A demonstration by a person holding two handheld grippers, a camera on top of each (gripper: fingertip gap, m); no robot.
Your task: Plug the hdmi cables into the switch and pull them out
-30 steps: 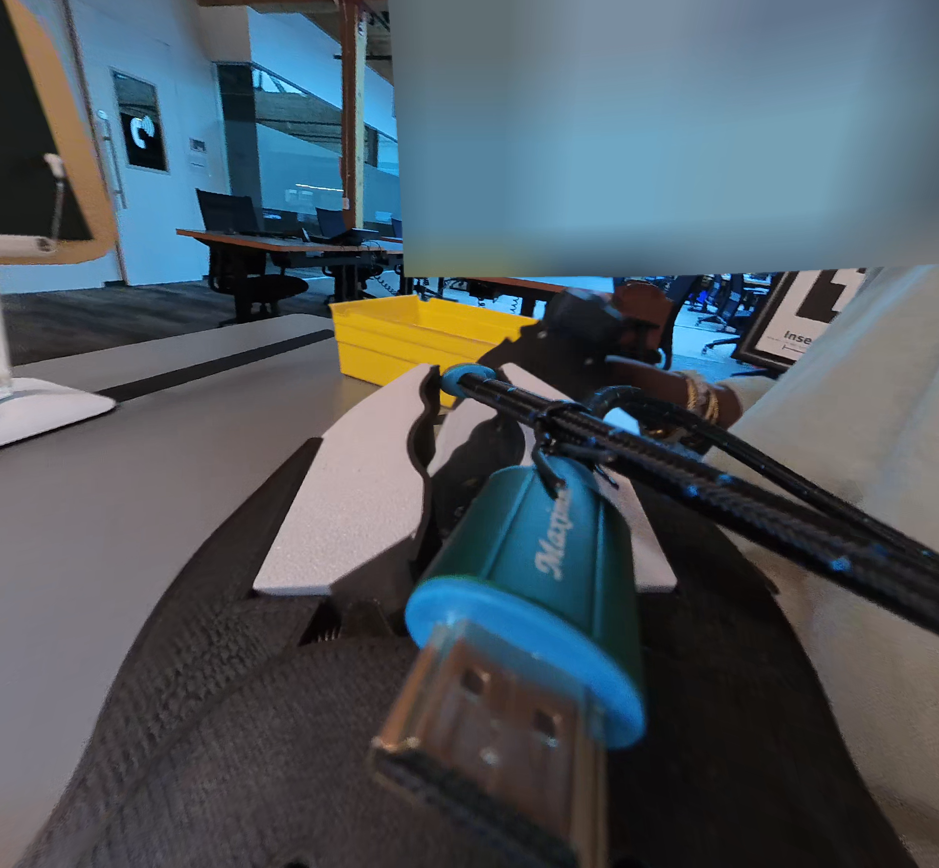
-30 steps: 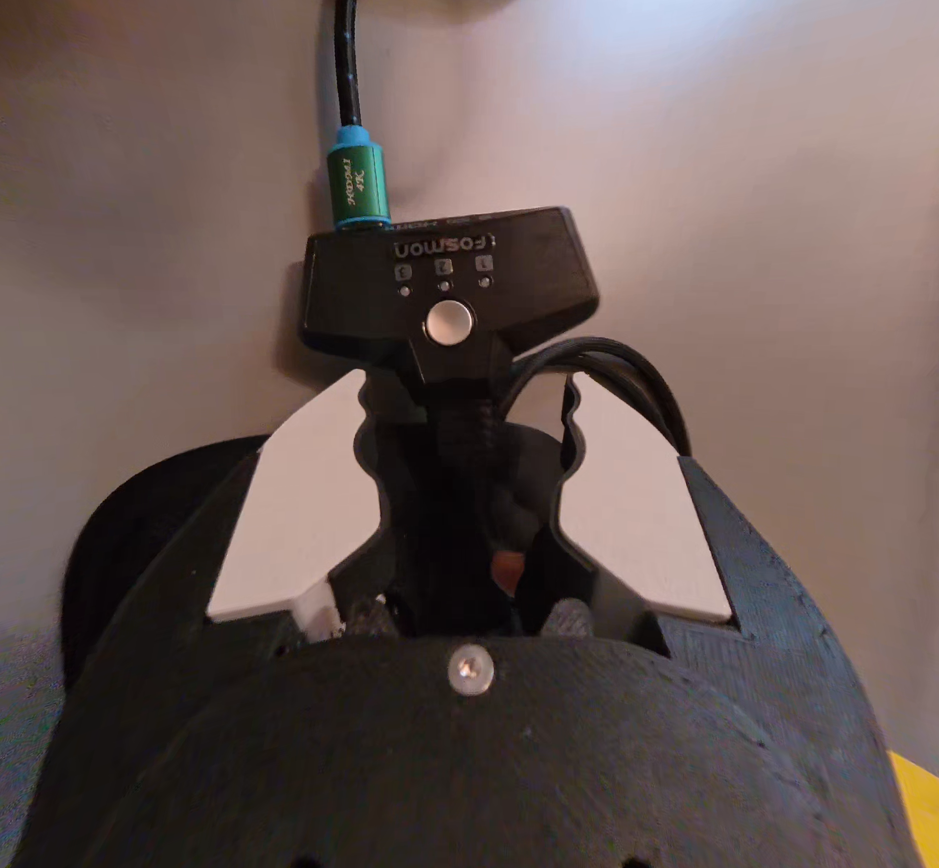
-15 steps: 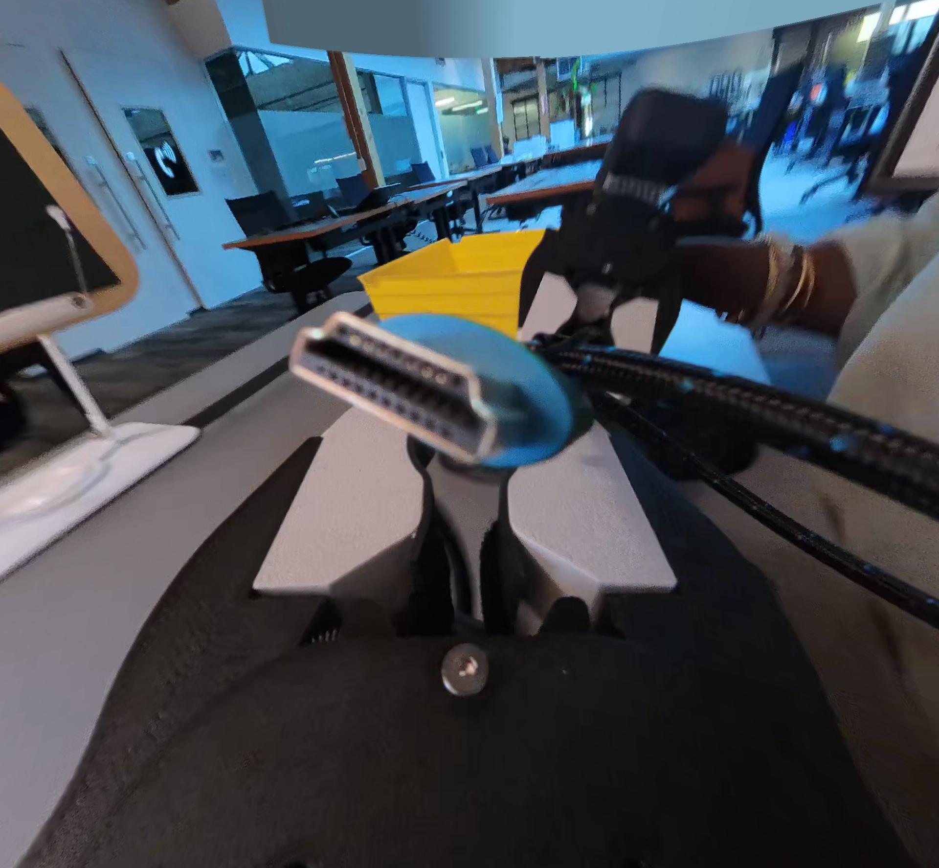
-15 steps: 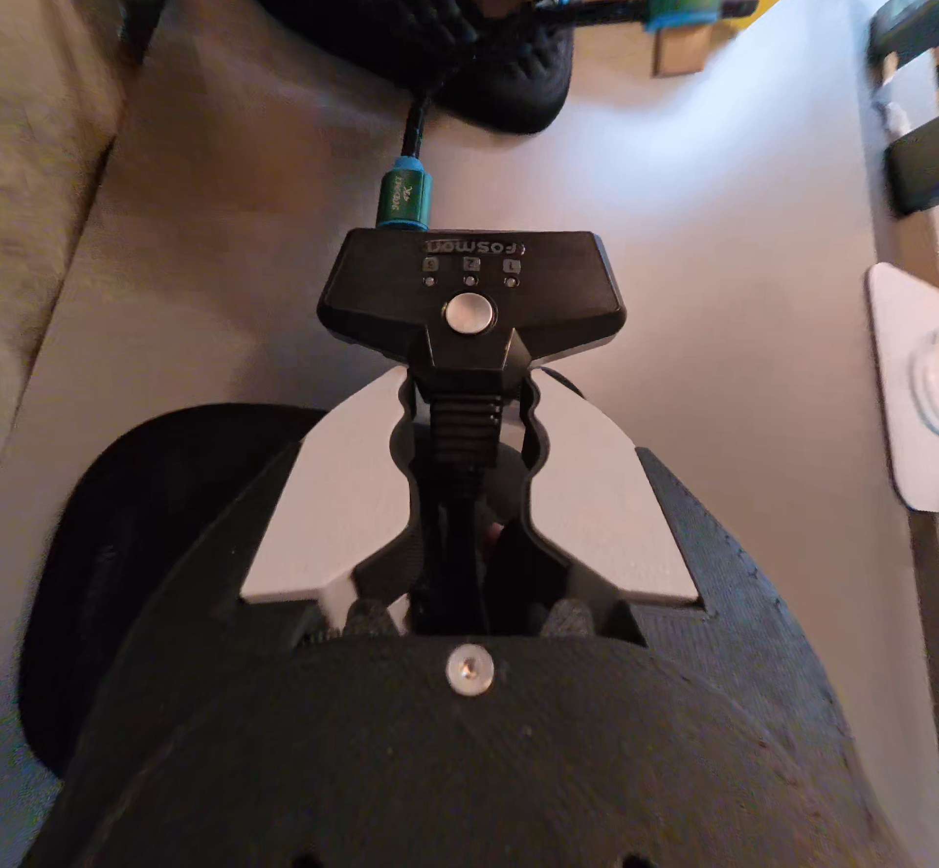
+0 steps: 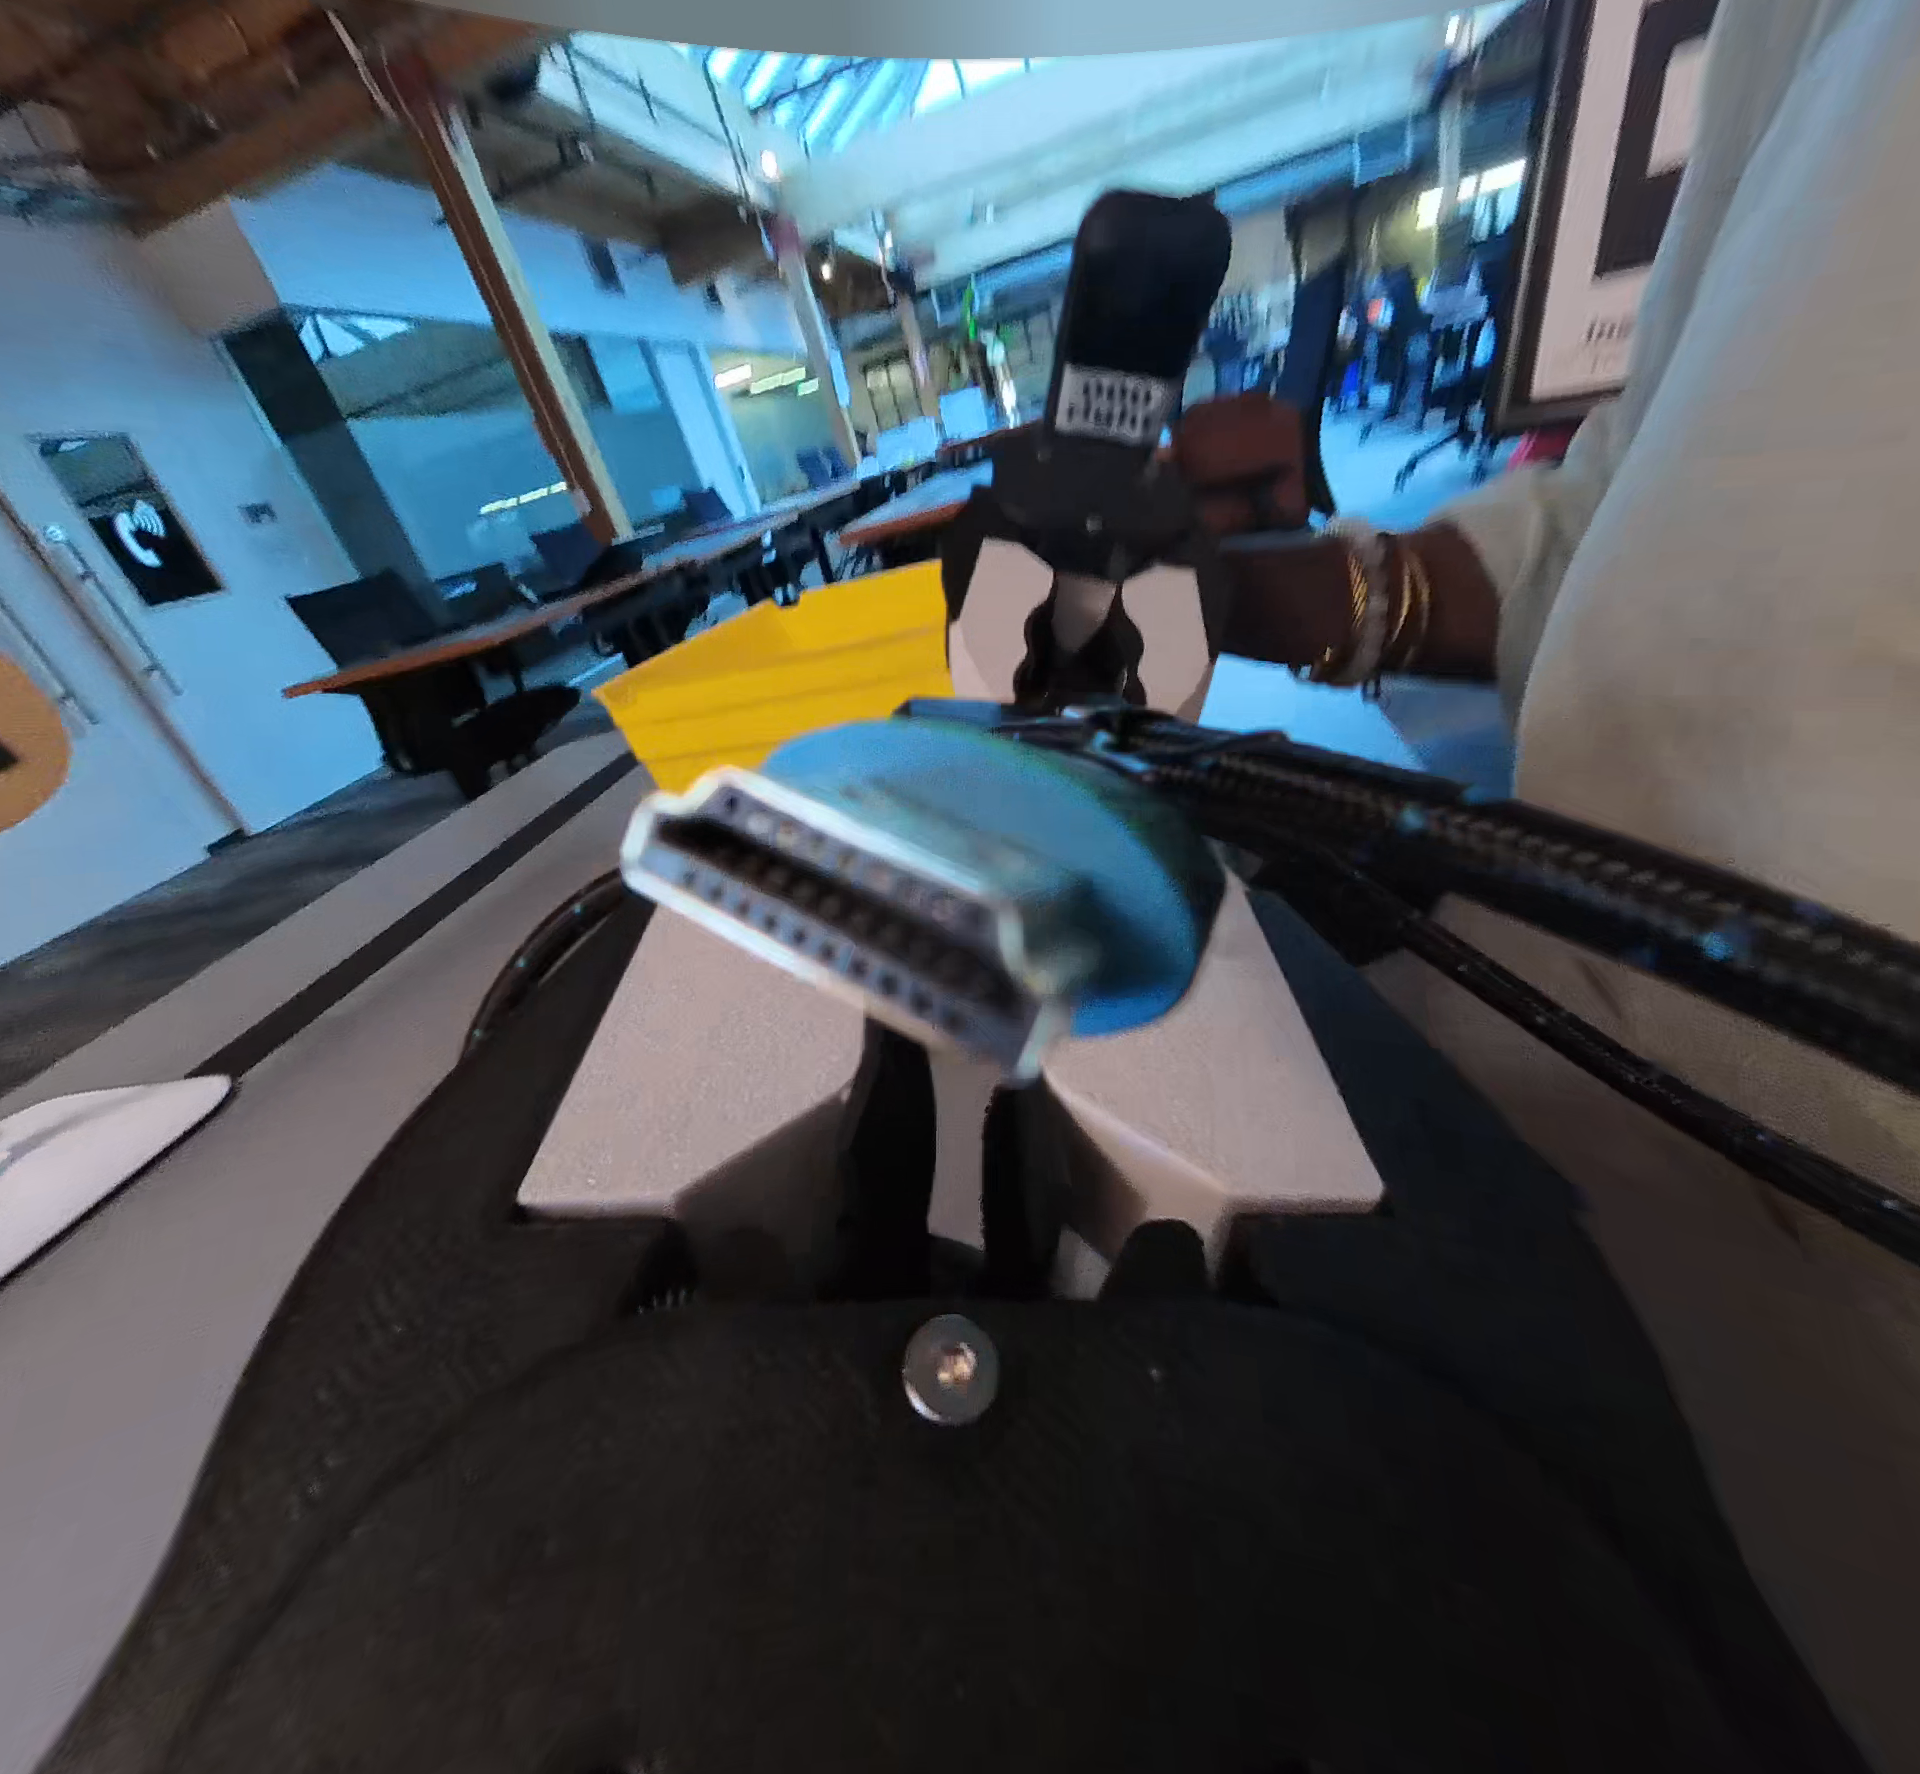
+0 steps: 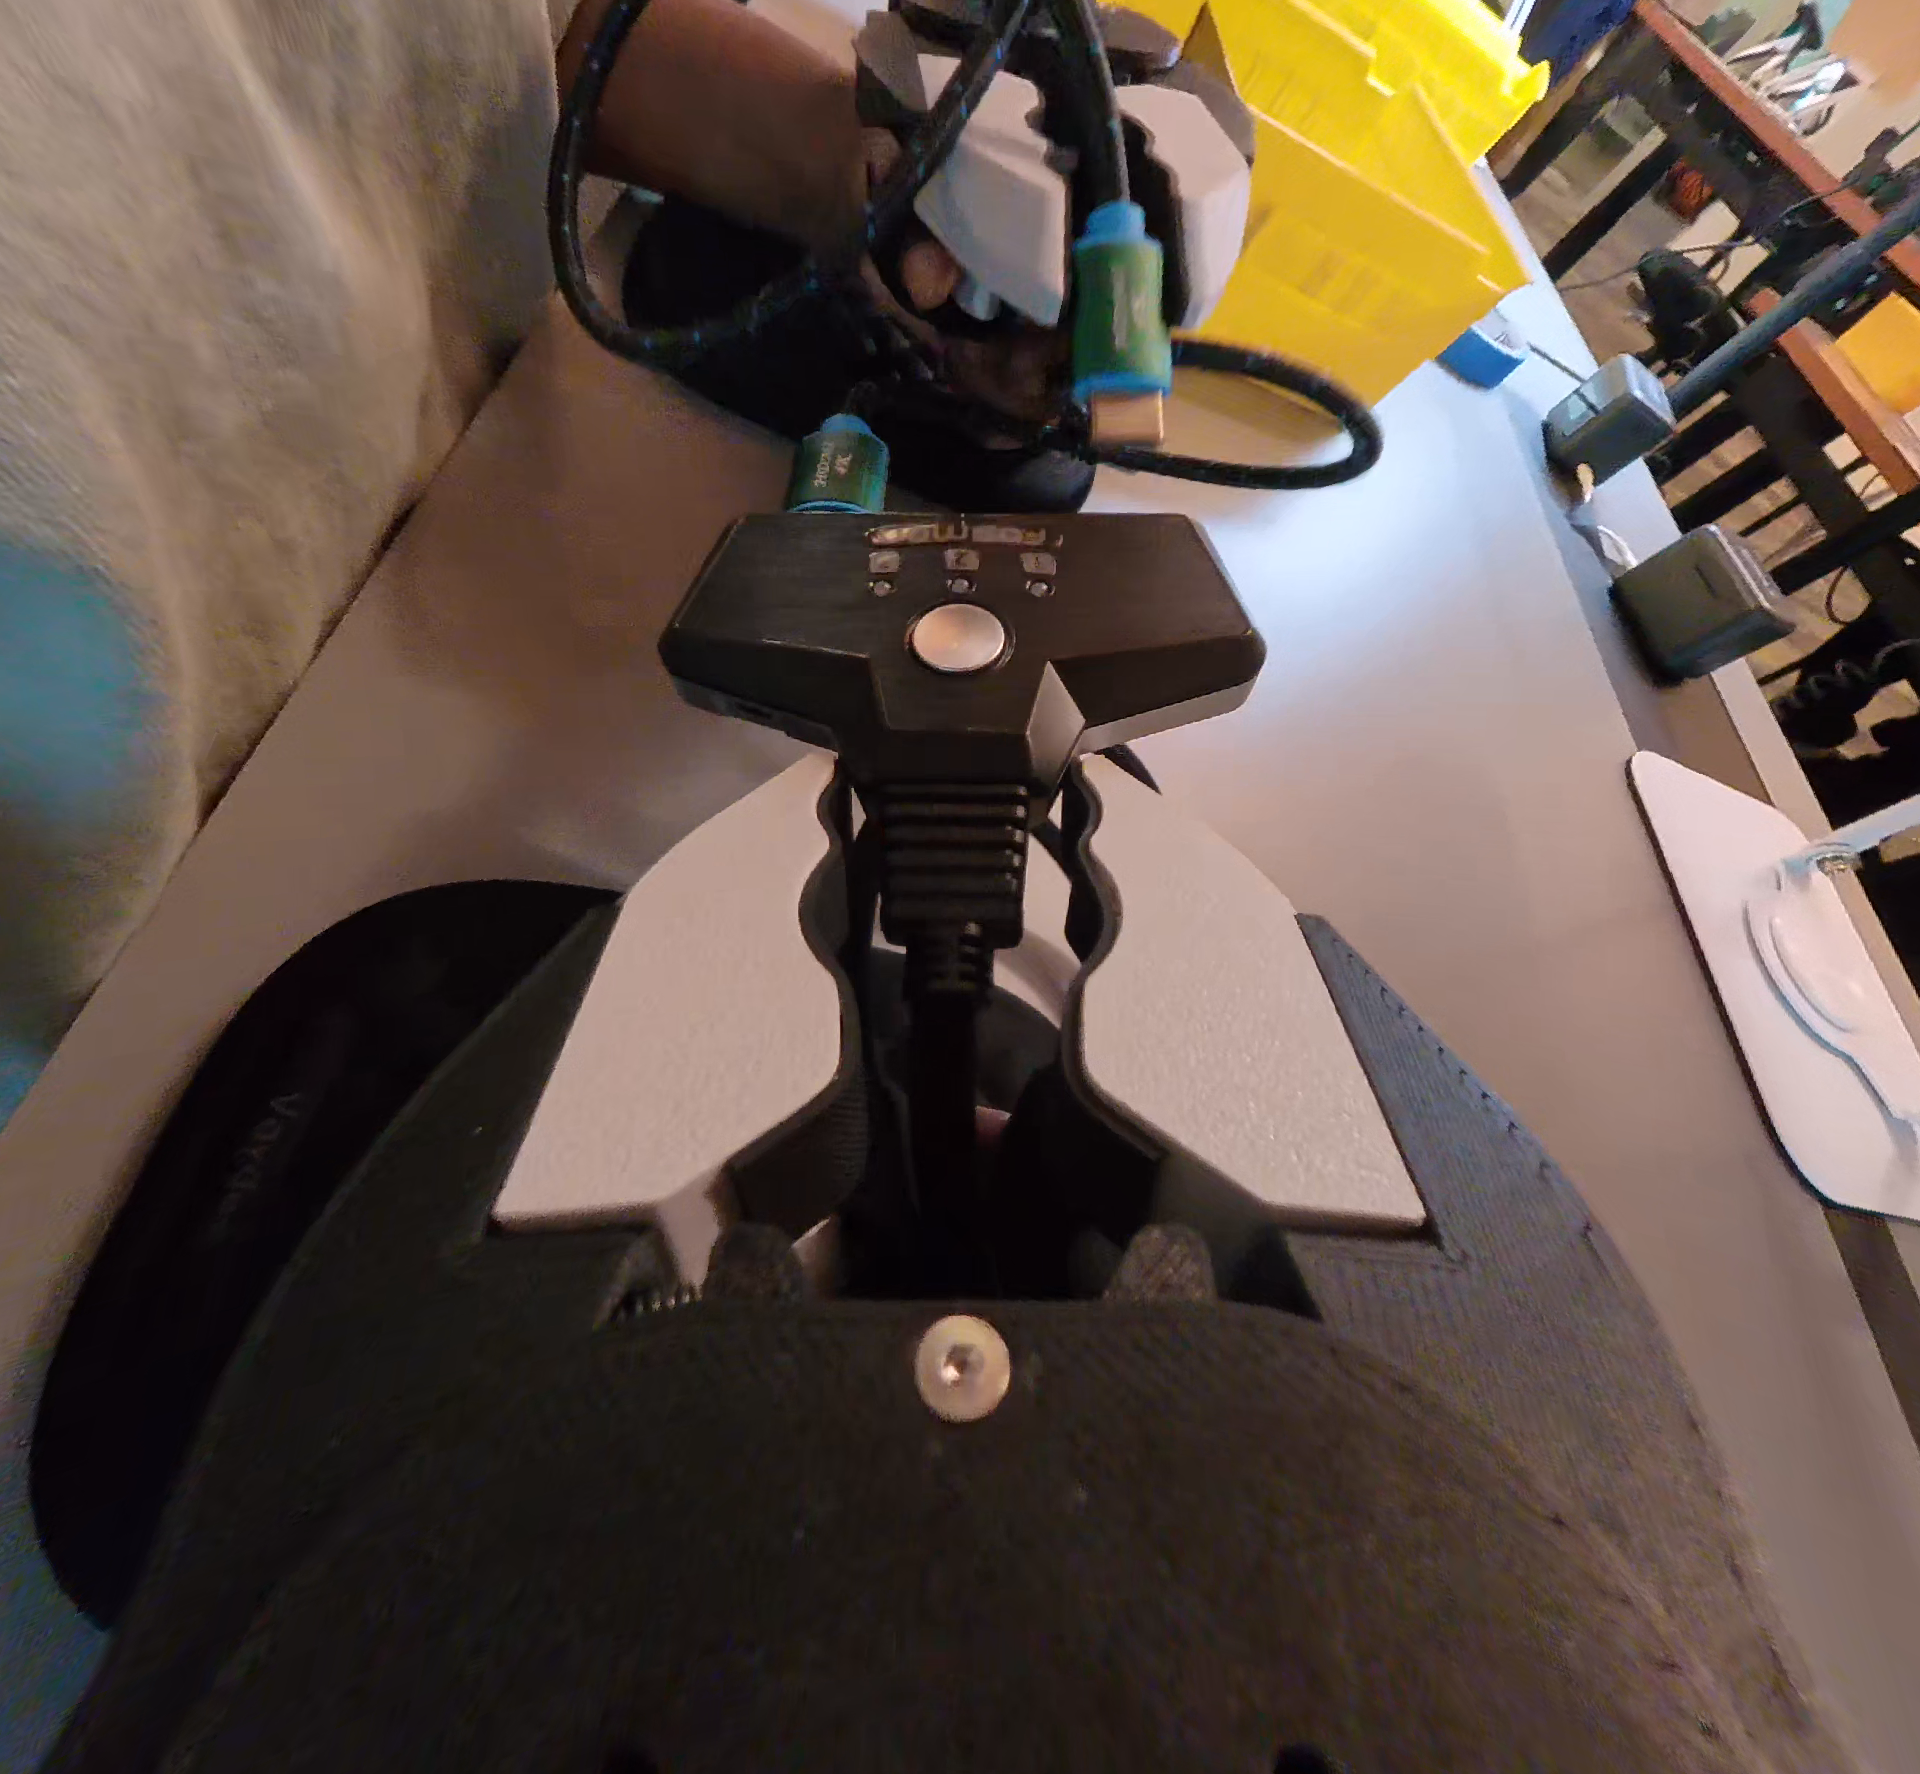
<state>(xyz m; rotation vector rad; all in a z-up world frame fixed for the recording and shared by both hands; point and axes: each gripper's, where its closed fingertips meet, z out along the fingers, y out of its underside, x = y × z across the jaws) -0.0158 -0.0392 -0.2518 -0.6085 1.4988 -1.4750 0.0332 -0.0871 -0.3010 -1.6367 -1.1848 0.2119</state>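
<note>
While the right gripper point(image 6: 956, 851) is clamping the ribbed neck of the black switch point(image 6: 961, 628), the left gripper point(image 5: 951, 986) is pinching a loose HDMI plug point(image 5: 894, 893) just ahead of it; another plug point(image 6: 836, 472) is sitting in the switch's far-left port.

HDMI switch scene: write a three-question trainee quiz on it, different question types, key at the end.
1. True or false: one green HDMI plug is already seated in the black switch.
2. Multiple choice: the right gripper is shut on A) the switch's ribbed cable collar, B) a yellow bin, C) nothing.
3. Fill in: the left gripper holds a loose plug whose metal tip is ____ of any port.

Key: 1 true; 2 A; 3 out (clear).
</note>
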